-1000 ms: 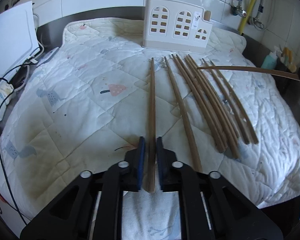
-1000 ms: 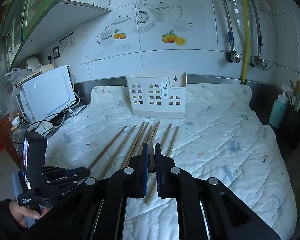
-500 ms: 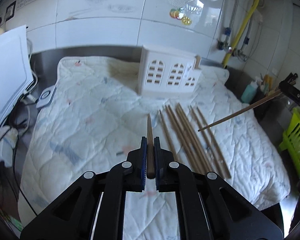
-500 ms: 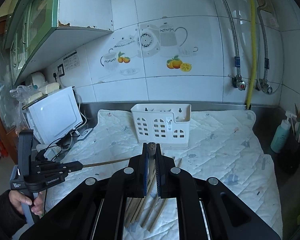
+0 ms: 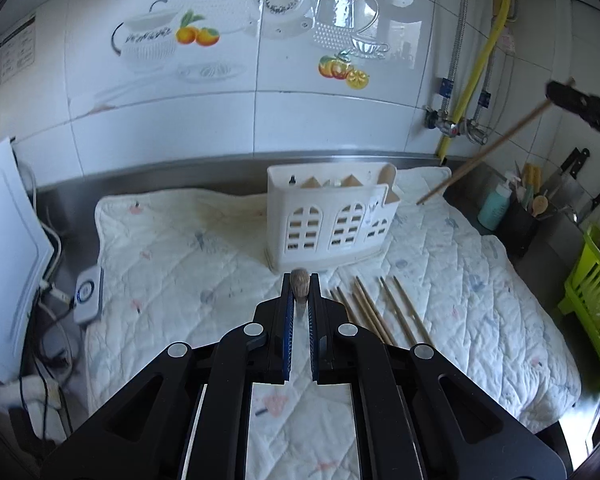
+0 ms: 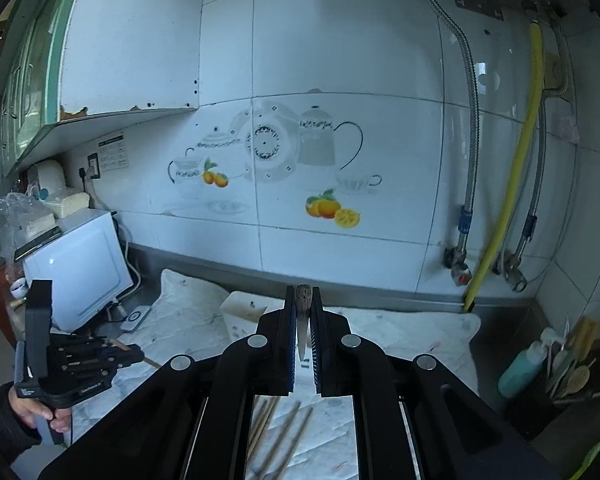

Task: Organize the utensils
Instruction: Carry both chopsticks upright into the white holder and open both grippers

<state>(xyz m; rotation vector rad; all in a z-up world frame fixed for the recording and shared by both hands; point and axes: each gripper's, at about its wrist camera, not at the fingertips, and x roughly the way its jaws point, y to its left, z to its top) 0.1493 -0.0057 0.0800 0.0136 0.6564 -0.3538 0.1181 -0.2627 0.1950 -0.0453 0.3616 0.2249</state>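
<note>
My left gripper (image 5: pixel 300 277) is shut on a wooden chopstick (image 5: pixel 299 286), seen end-on and lifted above the quilted mat (image 5: pixel 188 264). Just beyond its tip stands the white utensil holder (image 5: pixel 332 220) with arched cut-outs. Several more chopsticks (image 5: pixel 384 312) lie on the mat to the right. My right gripper (image 6: pixel 303 293) is shut on another chopstick (image 6: pixel 303 300), high above the mat and facing the tiled wall. In the left wrist view that right gripper (image 5: pixel 580 104) shows at the upper right with its chopstick (image 5: pixel 488 148) slanting down towards the holder. In the right wrist view a hand (image 6: pixel 36 412) holds the left gripper (image 6: pixel 136 356).
A white microwave (image 6: pixel 80 268) and cables (image 5: pixel 52 304) sit left of the mat. On the right are a teal bottle (image 5: pixel 496 208), a black pot of wooden spoons (image 5: pixel 528 220) and a green rack (image 5: pixel 592 300). Pipes and a yellow hose (image 6: pixel 512 184) run down the wall.
Both grippers have risen well off the mat, each keeping its chopstick. The chopsticks, first lying along the mat, now point end-on at the cameras, and the views have tilted up towards the wall.
</note>
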